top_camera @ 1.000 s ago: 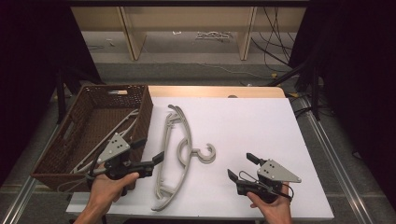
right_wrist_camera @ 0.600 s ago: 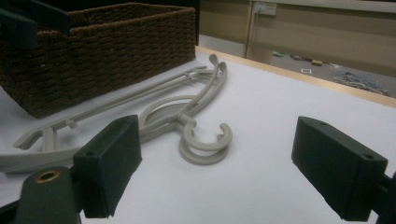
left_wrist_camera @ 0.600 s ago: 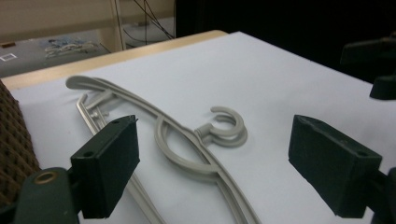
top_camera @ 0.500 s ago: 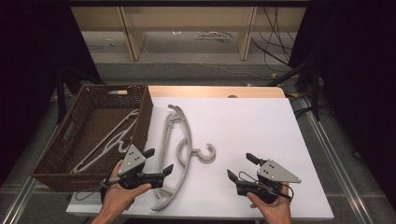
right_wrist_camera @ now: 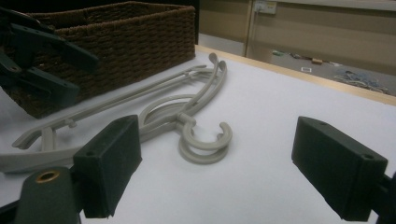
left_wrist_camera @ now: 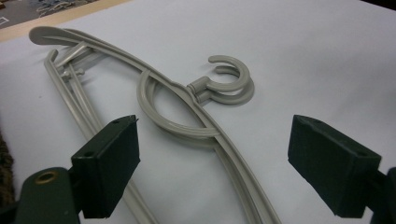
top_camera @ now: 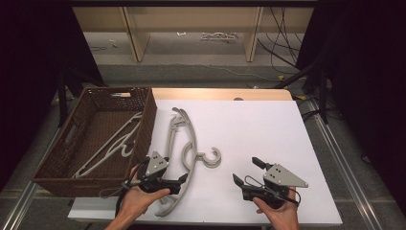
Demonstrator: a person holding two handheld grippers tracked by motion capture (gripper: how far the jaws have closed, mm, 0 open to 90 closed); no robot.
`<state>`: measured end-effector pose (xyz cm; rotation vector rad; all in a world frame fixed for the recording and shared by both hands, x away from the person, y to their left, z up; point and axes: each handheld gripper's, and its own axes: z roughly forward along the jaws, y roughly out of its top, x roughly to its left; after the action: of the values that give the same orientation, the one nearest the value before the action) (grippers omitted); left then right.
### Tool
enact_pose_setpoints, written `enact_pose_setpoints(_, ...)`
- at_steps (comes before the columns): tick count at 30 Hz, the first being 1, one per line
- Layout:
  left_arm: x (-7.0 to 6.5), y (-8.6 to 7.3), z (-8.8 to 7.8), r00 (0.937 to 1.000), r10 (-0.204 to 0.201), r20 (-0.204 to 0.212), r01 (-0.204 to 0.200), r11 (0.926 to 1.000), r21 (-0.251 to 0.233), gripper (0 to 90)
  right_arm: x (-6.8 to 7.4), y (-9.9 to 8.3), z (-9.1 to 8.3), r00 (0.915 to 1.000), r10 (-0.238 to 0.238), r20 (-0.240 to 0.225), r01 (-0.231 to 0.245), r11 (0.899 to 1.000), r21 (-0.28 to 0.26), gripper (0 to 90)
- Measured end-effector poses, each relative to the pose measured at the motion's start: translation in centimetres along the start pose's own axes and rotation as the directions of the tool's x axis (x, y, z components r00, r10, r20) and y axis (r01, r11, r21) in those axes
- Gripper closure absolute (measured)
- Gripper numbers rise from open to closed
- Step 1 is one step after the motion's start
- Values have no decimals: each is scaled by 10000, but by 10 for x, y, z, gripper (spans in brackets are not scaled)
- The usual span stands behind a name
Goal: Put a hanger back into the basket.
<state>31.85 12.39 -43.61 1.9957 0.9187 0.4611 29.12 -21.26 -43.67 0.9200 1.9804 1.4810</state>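
Left gripper view: my left gripper (left_wrist_camera: 212, 161), jaws apart, straddles the stacked hangers (left_wrist_camera: 187, 121) right of the basket (top_camera: 91, 143); right gripper (top_camera: 253, 172) gapes too; I'd pinch the stiff, light, slick shoulder bar

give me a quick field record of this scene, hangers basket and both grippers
surface: white table
hangers on table: grey stacked hangers, hooks pointing toward the right gripper
basket: brown wicker basket at table's left, another grey hanger lying inside
left gripper: open, over the near end of the stacked hangers, jaws either side of the arm in its own view
right gripper: open, holding nothing, apart from the hangers
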Motion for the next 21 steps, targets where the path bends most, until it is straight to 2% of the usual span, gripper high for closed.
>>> enact_pose_setpoints(1, -1, 1, 6, 10000, -29, 31, 28, 9998, 175, 164, 0, 1, -1, 10000, 4, 29, -5, 9998, 220, 167)
enact_pose_setpoints(3, -1, 1, 9, 9999, 26, 108, -29, 9996, 279, 167, 1, 1, 0, 10000, -27, -2, 27, 9997, 225, 167)
enact_pose_setpoints(4, -2, 1, 16, 9999, 8, 147, -15, 9989, 478, 167, 0, 1, 0, 9999, -146, -8, 146, 9998, 135, 167)
enact_pose_setpoints(5, -2, 1, 19, 9999, 8, 144, -16, 9984, 571, 167, 1, 1, -1, 10000, -29, -10, 30, 9996, 263, 167)
enact_pose_setpoints(7, -1, 3, 24, 9998, 69, 199, -85, 9964, 845, 168, 1, 1, 0, 9999, -117, -20, 118, 9997, 197, 167)
enact_pose_setpoints(10, -1, 6, 28, 9997, 176, 196, -197, 9934, 1128, 224, 0, 1, 0, 9999, -120, 24, 119, 9998, 176, 167)
enact_pose_setpoints(11, 3, 8, 31, 9980, 459, 437, -527, 9841, 1693, 228, 1, 1, -2, 9999, -135, 35, 134, 9996, 240, 167)
enact_pose_setpoints(15, -1, 8, 41, 9968, 704, 376, -767, 9750, 2085, 297, 2, 1, -2, 10000, -91, 25, 91, 9996, 283, 167)
enact_pose_setpoints(17, -2, 8, 43, 9974, 608, 377, -674, 9750, 2116, 316, 2, 1, -2, 10000, -86, 20, 85, 9995, 289, 167)
enact_pose_setpoints(18, -2, 8, 48, 9980, 394, 491, -497, 9716, 2314, 343, 2, 1, -2, 9999, -101, -4, 101, 9996, 268, 167)
enact_pose_setpoints(19, -1, 8, 51, 9972, 469, 581, -598, 9677, 2449, 353, 2, 1, -2, 9999, -107, -10, 108, 9996, 264, 167)
enact_pose_setpoints(21, 0, 8, 54, 9970, 377, 670, -545, 9615, 2694, 380, 2, 2, -2, 9999, -115, -12, 116, 9996, 255, 167)
